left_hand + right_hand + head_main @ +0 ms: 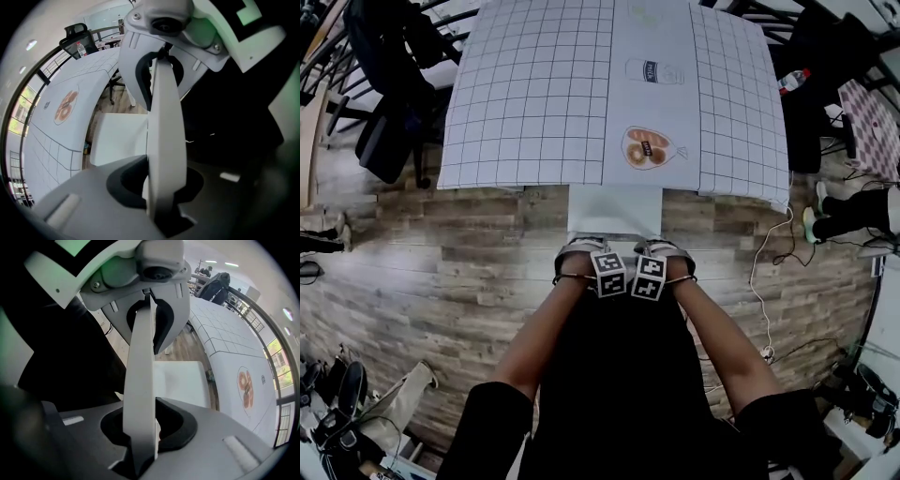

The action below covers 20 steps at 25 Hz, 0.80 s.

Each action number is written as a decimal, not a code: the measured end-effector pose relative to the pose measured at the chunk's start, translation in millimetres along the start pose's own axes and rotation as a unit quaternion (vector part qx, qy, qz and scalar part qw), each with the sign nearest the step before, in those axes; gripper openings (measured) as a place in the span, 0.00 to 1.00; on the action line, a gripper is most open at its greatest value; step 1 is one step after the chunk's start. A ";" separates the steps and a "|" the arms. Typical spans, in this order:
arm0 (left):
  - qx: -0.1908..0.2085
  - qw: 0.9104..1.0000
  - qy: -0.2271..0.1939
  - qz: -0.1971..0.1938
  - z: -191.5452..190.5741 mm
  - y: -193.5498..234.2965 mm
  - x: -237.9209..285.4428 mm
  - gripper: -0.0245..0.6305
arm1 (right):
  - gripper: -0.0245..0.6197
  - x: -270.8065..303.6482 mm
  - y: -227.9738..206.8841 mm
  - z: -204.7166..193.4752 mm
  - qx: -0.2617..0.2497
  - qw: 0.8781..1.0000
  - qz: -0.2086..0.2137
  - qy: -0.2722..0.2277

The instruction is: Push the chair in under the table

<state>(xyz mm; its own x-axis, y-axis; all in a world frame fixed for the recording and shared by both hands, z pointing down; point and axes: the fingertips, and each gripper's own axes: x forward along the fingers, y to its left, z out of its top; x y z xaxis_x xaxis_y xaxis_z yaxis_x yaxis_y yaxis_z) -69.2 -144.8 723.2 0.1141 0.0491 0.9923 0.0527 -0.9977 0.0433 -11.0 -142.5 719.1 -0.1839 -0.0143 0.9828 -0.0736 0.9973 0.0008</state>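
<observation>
Chair (614,208) is white, seat partly tucked under the near edge of the bench (534,94), back toward the person. On top of the chair back (164,126) sit the left claw (579,248) and the right claw (664,249), side by side, marker cubes almost touching, both pointing down. Left gripper view: claw narrow, clamped on the thin white edge of the chair back, which runs on up to the other claw, with seat and bench beyond. Right gripper view: same thing mirrored, claw pinched on that edge, seat just past it. The bench carries a gridded white cloth (525,56) with a plain middle strip of printed pictures (bread picture (649,148) nearest the chair, bottle picture (654,71) farther up). Wood-plank floor (441,262) lies all around. A dark office chair (389,84) stands at the bench's left corner, and a white cable (759,281) lies on the floor to the right.
</observation>
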 end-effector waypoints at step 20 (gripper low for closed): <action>-0.021 1.000 0.004 0.007 0.5 103.2 13.7 0.17 | 0.15 17.3 -103.5 -3.5 -0.015 1.000 -0.015 -0.003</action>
<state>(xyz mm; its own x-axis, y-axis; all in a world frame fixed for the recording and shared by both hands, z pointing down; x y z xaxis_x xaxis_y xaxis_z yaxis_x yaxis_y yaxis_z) -61.7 -247.1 741.2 0.1071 0.0343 0.9937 0.0099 -0.9994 0.0334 -3.1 -245.7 736.7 -0.1888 -0.0441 0.9810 -0.0489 0.9982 0.0354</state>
